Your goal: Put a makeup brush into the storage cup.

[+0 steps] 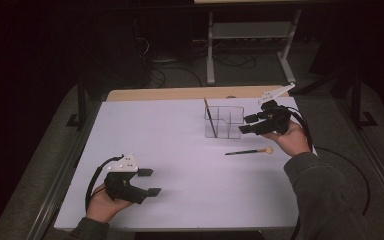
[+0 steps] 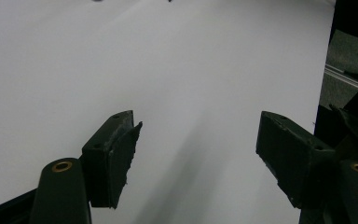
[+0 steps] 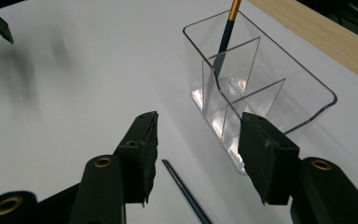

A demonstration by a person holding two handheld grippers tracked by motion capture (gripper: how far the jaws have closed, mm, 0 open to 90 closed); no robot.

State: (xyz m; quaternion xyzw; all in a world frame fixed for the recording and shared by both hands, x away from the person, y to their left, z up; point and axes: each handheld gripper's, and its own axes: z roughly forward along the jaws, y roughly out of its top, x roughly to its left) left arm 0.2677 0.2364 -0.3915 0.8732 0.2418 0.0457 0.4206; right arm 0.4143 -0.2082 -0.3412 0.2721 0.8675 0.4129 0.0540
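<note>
- Now the right gripper [image 1: 252,124] is held above the far right part of the white table [image 1: 180,150], just beside the clear holder [image 1: 225,121].
- Its jaws are seen parted about halfway, and nothing is pinched between them.
- In the right gripper view, the right gripper [image 3: 198,158] is pointed down at the table, with the clear holder [image 3: 279,100] close behind its jaws.
- The clear holder is split into small boxes by thin clear walls.
- One brush [image 3: 226,35] is stood inside a far box of the holder, and it is leaned to one side. Its dark handle with a gold band can be seen through the clear wall.
- In the high view, that brush [image 1: 209,115] is seen at the left end of the holder.
- A second brush [image 1: 250,151] is laid flat on the table, near the holder and near the right hand [image 1: 292,137]. Its pale tip is turned to the right.
- In the right gripper view, the dark handle of the second brush [image 3: 186,196] is seen on the table below the gap between the jaws. It is not touched by them.
- The left gripper [image 1: 150,182] is held low over the near left part of the table, well apart from the brushes.
- Its jaws are spread wide, with only bare white table between them, as seen at the left gripper [image 2: 198,158] in its own view.
</note>
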